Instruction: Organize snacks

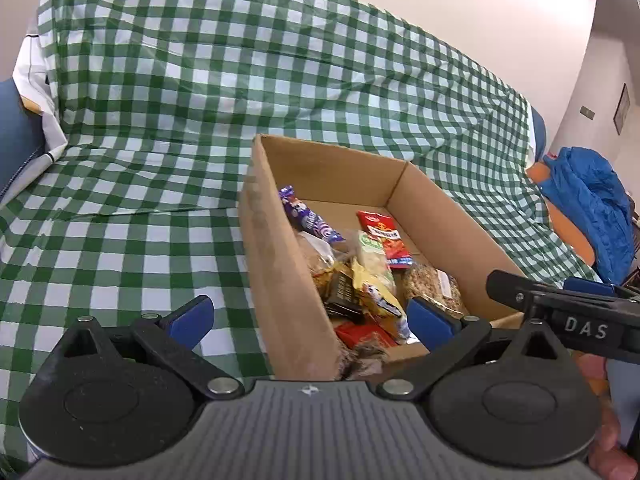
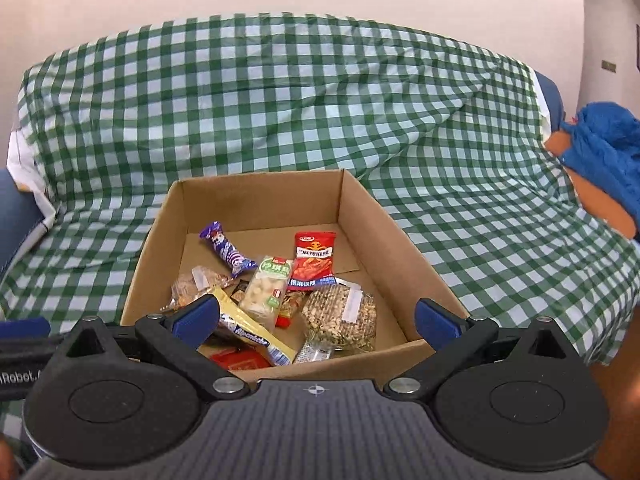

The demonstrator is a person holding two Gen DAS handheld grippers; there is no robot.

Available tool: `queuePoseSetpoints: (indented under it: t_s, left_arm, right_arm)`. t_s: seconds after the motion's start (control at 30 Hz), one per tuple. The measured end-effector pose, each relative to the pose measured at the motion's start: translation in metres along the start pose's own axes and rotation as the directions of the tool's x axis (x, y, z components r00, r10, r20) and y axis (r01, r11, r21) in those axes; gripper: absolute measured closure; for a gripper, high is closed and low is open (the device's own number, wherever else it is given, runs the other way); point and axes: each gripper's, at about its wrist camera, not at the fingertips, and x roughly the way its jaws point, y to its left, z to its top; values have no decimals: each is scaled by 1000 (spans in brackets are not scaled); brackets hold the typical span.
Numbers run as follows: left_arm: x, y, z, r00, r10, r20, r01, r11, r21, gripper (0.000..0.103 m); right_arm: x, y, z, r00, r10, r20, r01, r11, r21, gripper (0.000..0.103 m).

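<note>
The left hand-held gripper [image 1: 310,322] hangs with its blue-padded fingers spread wide and nothing between them; its left finger stands over the checked cloth and its right finger over the near end of the cardboard box [image 1: 276,264]. The right hand-held gripper [image 2: 316,322] is likewise spread and empty, poised just above the box's near wall [image 2: 360,364], with its left finger over the near-left corner and its right finger by the near-right corner. In the left wrist view the right hand-held gripper's black body shows at the right edge, beside the box.

The snacks all lie inside the open box, heaped toward its near half. A purple wrapped bar [image 2: 227,251] lies farthest in on the left, and a red chilli-strip packet [image 2: 313,260] lies at the far right of the heap. Between them and nearer sits a green-and-white packet [image 2: 267,292]. A clear bag of seed cake [image 2: 340,318] rests near the right wall, a yellow wafer packet [image 2: 250,330] slants across the near-left part, and a red packet [image 2: 240,360] lies against the near wall, partly hidden. A clear-wrapped brown snack [image 2: 192,286] sits at the left wall.

The box rests on a green-and-white checked cloth [image 2: 280,100] draped over furniture. A blue jacket [image 2: 604,152] lies far right.
</note>
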Motion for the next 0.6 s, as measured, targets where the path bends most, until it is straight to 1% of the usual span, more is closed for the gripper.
queuePoseSetpoints:
  t_s: [0.1, 0.2, 0.6]
  left_arm:
    - [2, -4, -3, 1000, -11, -5, 11, 1000, 12, 0]
    - [3, -7, -4, 1000, -6, -4, 6, 1000, 22, 0]
    - [5, -10, -7, 1000, -14, 0, 14, 999, 29, 0]
  right_arm:
    - [1, -3, -3, 1000, -9, -1, 9, 1000, -11, 0]
    - [3, -7, -5, 1000, -17, -12, 17, 1000, 0, 0]
    - [7, -6, -6, 1000, -10, -12, 10, 1000, -7, 0]
